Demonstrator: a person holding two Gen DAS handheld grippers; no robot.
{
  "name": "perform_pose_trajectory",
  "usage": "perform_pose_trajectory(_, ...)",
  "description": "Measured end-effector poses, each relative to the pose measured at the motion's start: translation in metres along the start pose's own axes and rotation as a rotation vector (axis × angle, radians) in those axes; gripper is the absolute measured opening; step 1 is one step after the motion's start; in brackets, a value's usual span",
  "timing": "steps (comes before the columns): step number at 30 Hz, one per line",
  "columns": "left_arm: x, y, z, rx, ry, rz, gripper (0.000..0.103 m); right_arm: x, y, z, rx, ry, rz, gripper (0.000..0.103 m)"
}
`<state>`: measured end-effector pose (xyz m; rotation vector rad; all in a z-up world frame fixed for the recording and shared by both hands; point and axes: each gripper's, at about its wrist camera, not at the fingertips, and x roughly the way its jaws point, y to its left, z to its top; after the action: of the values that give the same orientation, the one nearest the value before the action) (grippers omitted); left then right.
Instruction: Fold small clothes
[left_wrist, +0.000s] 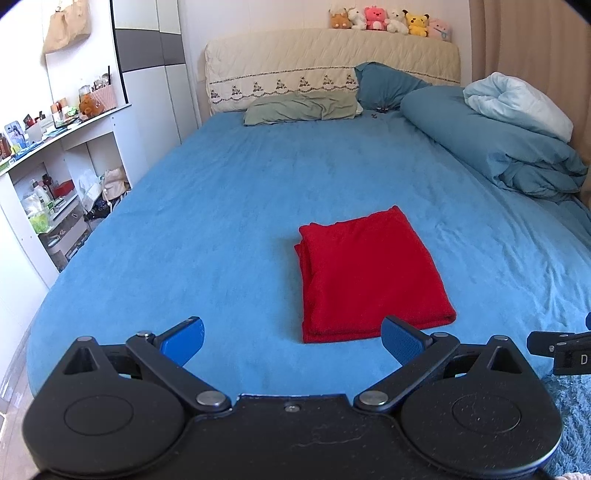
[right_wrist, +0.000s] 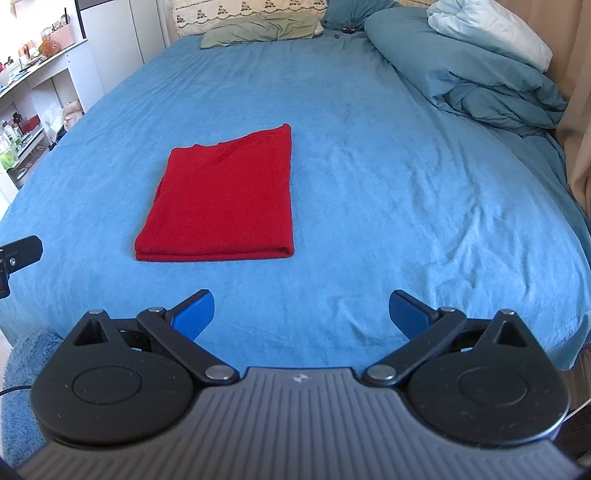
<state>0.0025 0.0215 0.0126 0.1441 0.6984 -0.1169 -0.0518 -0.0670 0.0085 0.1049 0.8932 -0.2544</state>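
A red garment (left_wrist: 369, 273) lies folded into a neat rectangle on the blue bed sheet (left_wrist: 221, 206); it also shows in the right wrist view (right_wrist: 221, 199). My left gripper (left_wrist: 293, 338) is open and empty, held near the bed's front edge, just short of the garment's near edge. My right gripper (right_wrist: 301, 314) is open and empty, near the front edge and to the right of the garment. Part of the right gripper shows at the left wrist view's right edge (left_wrist: 561, 347), and part of the left gripper at the right wrist view's left edge (right_wrist: 18, 254).
A folded blue duvet (left_wrist: 509, 147) with a pale blanket (left_wrist: 517, 99) lies at the back right. Pillows (left_wrist: 303, 107) lie at the headboard, with plush toys (left_wrist: 384, 20) on top of it. White shelves (left_wrist: 55, 177) with clutter stand to the left. A fluffy blue rug (right_wrist: 22, 387) lies below the bed.
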Motion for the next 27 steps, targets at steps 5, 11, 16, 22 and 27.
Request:
perform_pose_trajectory(5, -0.0011, 0.0015, -0.0013, 0.007, -0.004, -0.006, 0.103, 0.0000, 0.0017, 0.0000, 0.004, 0.002, -0.003, 0.103)
perform_pose_trajectory(11, -0.0017, 0.0015, -0.0016, 0.012, -0.003, -0.007, 0.103, -0.0001, 0.0023, 0.0001, 0.004, 0.002, -0.003, 0.103)
perform_pose_trajectory(16, -0.0017, 0.0037, 0.0002, 0.012, -0.002, -0.011, 0.103, -0.0002, 0.0035, -0.0002, 0.006, 0.002, -0.004, 0.103)
perform_pose_trajectory(22, -0.0013, 0.0050, 0.0006, 0.014, -0.002, -0.013, 0.103, 0.0000, 0.0014, -0.0001, 0.005, 0.002, -0.002, 0.103)
perform_pose_trajectory(27, -0.0012, 0.0061, 0.0003, 0.014, -0.002, -0.013, 0.103, -0.0001, 0.0012, -0.0001, 0.006, 0.002, -0.002, 0.103)
